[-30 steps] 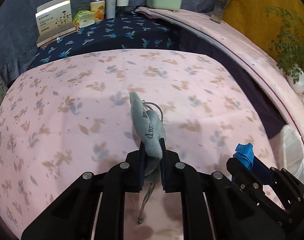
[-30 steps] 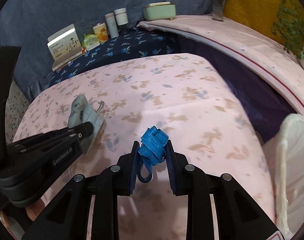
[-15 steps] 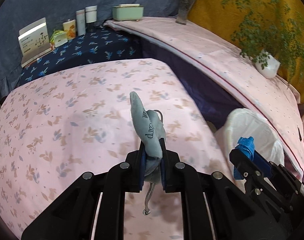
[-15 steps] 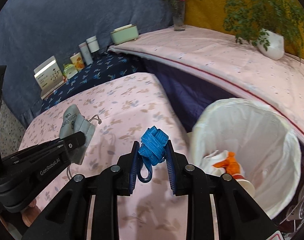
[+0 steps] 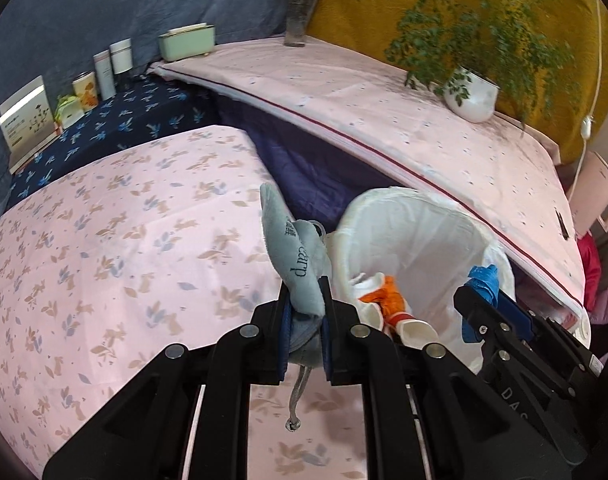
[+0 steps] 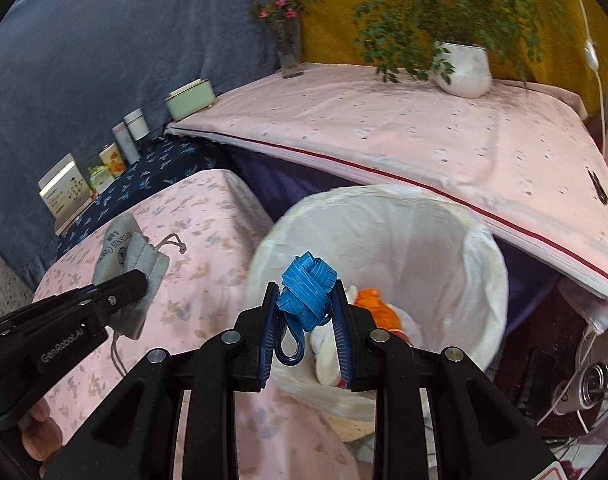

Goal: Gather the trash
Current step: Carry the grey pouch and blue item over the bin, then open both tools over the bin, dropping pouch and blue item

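- Both sets of jaws are clenching loads: the right gripper [image 6: 304, 312] is pinching a knotted blue strap [image 6: 306, 298], and the left gripper [image 5: 306, 312] is gripping a grey drawstring pouch [image 5: 293, 260].
- The strap is hanging just over the near-left rim of the lined trash bin [image 6: 476, 248], with earlier waste [image 6: 374, 312] lying right below.
- The pouch is sitting further left, over the pink floral cloth [image 5: 103, 240], so the right gripper is nearer the bin mouth.

Lying beside the white-lined bin [image 6: 480, 264]: a pink floral-clothed table [image 5: 115, 240]. Rising beyond the bin, a pink-sheeted surface [image 6: 404, 132], bearing a white plant pot [image 6: 462, 70], flower vase [image 6: 288, 50] and green box [image 6: 191, 99].
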{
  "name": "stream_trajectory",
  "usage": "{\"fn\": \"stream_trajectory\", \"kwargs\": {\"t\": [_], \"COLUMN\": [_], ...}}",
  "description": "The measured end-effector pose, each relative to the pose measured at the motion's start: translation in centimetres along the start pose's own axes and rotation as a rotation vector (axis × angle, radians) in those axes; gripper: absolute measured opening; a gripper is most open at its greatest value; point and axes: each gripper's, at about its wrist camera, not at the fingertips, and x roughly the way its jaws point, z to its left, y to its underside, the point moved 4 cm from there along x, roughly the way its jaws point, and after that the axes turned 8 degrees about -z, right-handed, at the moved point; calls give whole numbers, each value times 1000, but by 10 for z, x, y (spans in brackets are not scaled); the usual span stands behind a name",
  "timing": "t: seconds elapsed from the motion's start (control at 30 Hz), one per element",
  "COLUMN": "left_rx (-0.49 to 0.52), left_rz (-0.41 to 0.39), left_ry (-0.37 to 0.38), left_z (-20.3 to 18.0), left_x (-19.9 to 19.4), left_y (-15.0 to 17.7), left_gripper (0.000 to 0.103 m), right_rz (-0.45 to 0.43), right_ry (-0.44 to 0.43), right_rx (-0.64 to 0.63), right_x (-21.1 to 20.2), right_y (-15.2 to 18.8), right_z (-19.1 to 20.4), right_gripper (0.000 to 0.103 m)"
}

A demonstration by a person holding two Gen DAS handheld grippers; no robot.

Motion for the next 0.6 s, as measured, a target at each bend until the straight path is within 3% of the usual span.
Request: {"fn": "stream_trajectory", "kwargs": {"t": [0.6], "left_rx": [113], "left_rz": [38], "left_ry": [113], "left_z": [-81], "left_x": [18], "left_y": [0], "left_gripper": [14], "right_rz": [-10], "right_ry": [61], "right_rx": [59], "right_x": [-8], "right_y": [3], "right_z": [-63], "right_gripper": [25]}}
